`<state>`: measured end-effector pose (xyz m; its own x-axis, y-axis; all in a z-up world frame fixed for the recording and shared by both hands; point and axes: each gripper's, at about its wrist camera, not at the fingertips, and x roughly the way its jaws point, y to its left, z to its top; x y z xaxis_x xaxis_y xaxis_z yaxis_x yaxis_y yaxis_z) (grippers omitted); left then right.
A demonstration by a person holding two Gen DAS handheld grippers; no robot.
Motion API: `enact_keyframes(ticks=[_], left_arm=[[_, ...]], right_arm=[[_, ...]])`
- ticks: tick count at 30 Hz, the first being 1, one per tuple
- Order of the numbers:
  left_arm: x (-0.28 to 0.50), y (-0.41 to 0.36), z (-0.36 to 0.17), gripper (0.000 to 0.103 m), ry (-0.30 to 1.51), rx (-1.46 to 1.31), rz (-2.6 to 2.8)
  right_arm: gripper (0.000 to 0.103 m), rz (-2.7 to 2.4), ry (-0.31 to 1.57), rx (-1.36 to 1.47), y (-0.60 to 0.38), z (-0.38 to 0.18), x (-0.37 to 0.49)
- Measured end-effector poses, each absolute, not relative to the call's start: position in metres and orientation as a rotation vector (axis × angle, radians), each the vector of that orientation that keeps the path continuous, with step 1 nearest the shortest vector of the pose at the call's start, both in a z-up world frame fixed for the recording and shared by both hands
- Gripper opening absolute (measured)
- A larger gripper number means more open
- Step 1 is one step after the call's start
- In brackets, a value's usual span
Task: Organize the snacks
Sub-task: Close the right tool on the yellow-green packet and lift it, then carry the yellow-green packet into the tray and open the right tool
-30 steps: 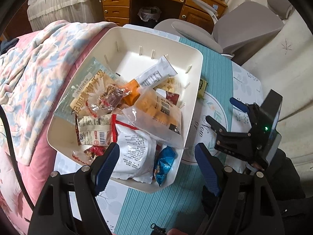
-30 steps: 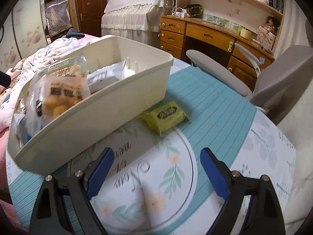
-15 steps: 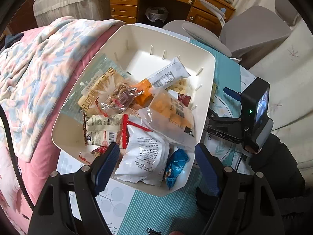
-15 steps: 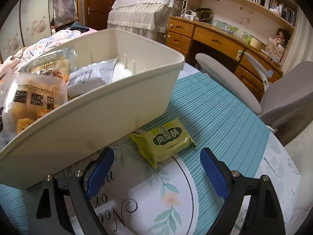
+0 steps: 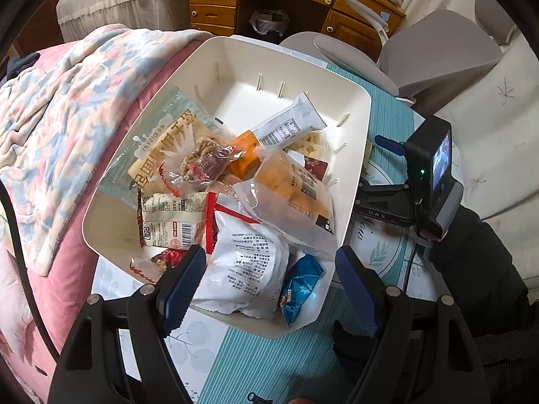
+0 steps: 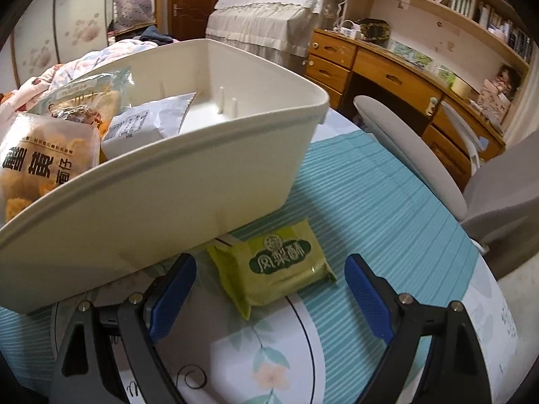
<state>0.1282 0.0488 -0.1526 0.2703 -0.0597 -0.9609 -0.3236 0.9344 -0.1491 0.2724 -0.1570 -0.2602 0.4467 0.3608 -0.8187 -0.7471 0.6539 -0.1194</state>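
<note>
A cream plastic bin [image 5: 362, 128] [image 6: 188, 181] on the table holds several snack packets, among them a white bag [image 5: 242, 269], a clear bag of yellow puffs [image 5: 289, 195] and a blue packet [image 5: 298, 286]. My left gripper [image 5: 269, 272] hovers open over the bin's near end, with nothing between its fingers. On the tablecloth beside the bin's wall lies a green pastry packet [image 6: 274, 266]. My right gripper [image 6: 271, 286] stands open around it, blue pads on either side without touching. The right gripper also shows in the left wrist view [image 5: 387, 181], low beside the bin.
A teal striped and floral tablecloth [image 6: 370, 202] covers the round table. Grey chair backs [image 6: 404, 148] stand just beyond it, with a wooden desk [image 6: 387, 74] behind. A pink floral blanket [image 5: 50, 118] lies left of the bin. A dark sleeve [image 5: 478, 262] reaches in from the right.
The right gripper has moved down and closer to the green packet, which now lies between its pads. The left gripper has hardly moved over the bin.
</note>
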Motion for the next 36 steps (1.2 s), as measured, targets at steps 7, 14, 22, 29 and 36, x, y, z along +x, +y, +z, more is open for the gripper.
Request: enact_keyframes(ticks=[7, 14, 22, 29, 36], left_arm=[[0.130, 0.050, -0.152, 0.078, 1.293, -0.356, 0.196], [0.137, 0.046, -0.148, 0.078, 1.281, -0.344, 0.182], [0.136, 0.049, -0.140, 0.078, 1.252, -0.353, 0.180], [0.129, 0.054, -0.128, 0.078, 1.217, -0.360, 0.178], [0.120, 0.055, -0.120, 0.078, 1.190, -0.367, 0.139]], right_arm=[[0.085, 0.755, 0.875, -0.486, -0.159, -0.264, 0.279], [0.068, 0.765, 0.886, -0.462, -0.160, -0.262, 0.281], [0.061, 0.721, 0.943, -0.418, -0.161, -0.259, 0.279], [0.060, 0.641, 1.020, -0.318, -0.174, -0.253, 0.267], [0.059, 0.546, 1.074, -0.257, -0.189, -0.242, 0.242]])
